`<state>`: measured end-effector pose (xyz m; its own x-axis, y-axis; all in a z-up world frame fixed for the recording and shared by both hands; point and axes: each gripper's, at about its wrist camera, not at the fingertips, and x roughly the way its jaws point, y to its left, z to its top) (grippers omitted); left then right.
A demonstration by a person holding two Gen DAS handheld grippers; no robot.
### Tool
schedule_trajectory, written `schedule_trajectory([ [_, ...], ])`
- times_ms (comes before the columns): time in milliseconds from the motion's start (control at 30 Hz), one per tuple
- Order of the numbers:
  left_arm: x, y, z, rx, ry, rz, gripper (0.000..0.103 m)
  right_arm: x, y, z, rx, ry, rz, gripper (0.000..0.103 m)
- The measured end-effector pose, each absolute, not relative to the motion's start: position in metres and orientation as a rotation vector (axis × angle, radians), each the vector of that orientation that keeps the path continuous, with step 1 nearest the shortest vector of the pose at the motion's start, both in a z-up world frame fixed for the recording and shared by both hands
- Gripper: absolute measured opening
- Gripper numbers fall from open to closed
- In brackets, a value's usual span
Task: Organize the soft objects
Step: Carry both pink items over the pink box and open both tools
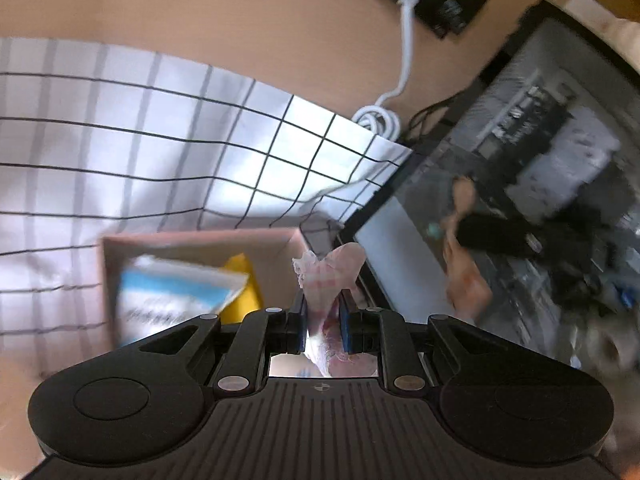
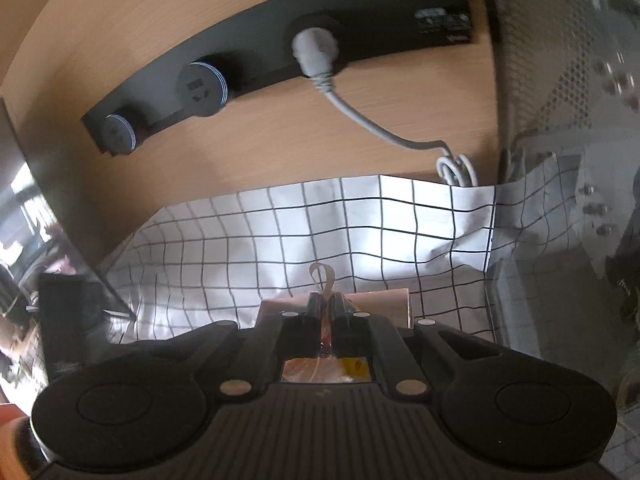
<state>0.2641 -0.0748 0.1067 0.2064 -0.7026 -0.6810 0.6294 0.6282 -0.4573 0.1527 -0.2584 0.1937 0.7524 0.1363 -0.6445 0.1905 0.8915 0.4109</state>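
Pale pink cloth (image 1: 325,280), frayed edge, blurred, pinched in left tool (image 1: 324,312)

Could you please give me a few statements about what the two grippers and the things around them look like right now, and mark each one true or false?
1. The left gripper is shut on a pale pink cloth. True.
2. The right gripper hangs wide open with nothing between its fingers. False: it is shut on a thin pale strip that loops out past the fingertips.
3. A cardboard box below the left gripper holds a blue and white packet and something yellow. True.
4. The cloth spread on the desk is plain red. False: the checked cloth is white with black grid lines.
5. A white plug sits in the black power strip. True.
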Motion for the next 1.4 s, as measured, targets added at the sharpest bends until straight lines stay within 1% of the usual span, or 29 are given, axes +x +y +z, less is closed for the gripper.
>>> schedule_trajectory([
  [133,0.290,-0.102,0.076,-0.075,1.057,-0.842,0.027,0.162,-0.268,0.172,0.503,0.723,-0.048,0.004],
  [233,0.299,-0.096,0.071,-0.188,1.045,-0.854,0.027,0.167,-0.274,0.157,0.532,0.723,-0.063,0.004],
  [333,0.304,-0.081,0.077,-0.299,0.997,-0.849,0.027,0.173,-0.276,0.141,0.550,0.727,-0.075,0.004],
  [433,0.305,-0.076,0.084,-0.286,0.976,-0.852,0.027,0.182,-0.279,0.116,0.622,0.744,-0.084,0.004],
  [500,0.302,-0.073,0.087,-0.265,0.991,-0.863,0.027,0.190,-0.281,0.097,0.683,0.771,-0.081,0.004],
  [600,0.296,-0.066,0.087,-0.244,1.035,-0.889,0.028,0.200,-0.280,0.082,0.680,0.793,-0.119,0.004],
  [667,0.292,-0.063,0.086,-0.216,1.041,-0.907,0.028,0.201,-0.282,0.080,0.680,0.784,-0.152,0.004],
  [733,0.287,-0.063,0.091,-0.181,0.997,-0.918,0.028,0.197,-0.286,0.083,0.692,0.768,-0.167,0.004],
  [800,0.285,-0.056,0.097,-0.237,0.953,-0.934,0.028,0.193,-0.286,0.088,0.692,0.757,-0.154,0.004],
  [900,0.289,-0.048,0.102,-0.348,0.932,-0.901,0.028,0.185,-0.283,0.099,0.675,0.725,-0.126,0.004],
  [1067,0.284,-0.038,0.112,-0.334,0.891,-0.864,0.028,0.189,-0.279,0.103,0.655,0.704,-0.105,0.004],
  [1133,0.277,-0.030,0.116,-0.318,0.878,-0.858,0.028,0.198,-0.274,0.098,0.654,0.728,-0.093,0.004],
  [1333,0.245,0.017,0.131,-0.265,0.826,-0.843,0.028,0.243,-0.255,0.048,0.556,0.938,-0.117,0.004],
  [1400,0.235,0.041,0.138,-0.252,0.800,-0.831,0.028,0.250,-0.249,0.036,0.525,0.975,-0.093,0.004],
])
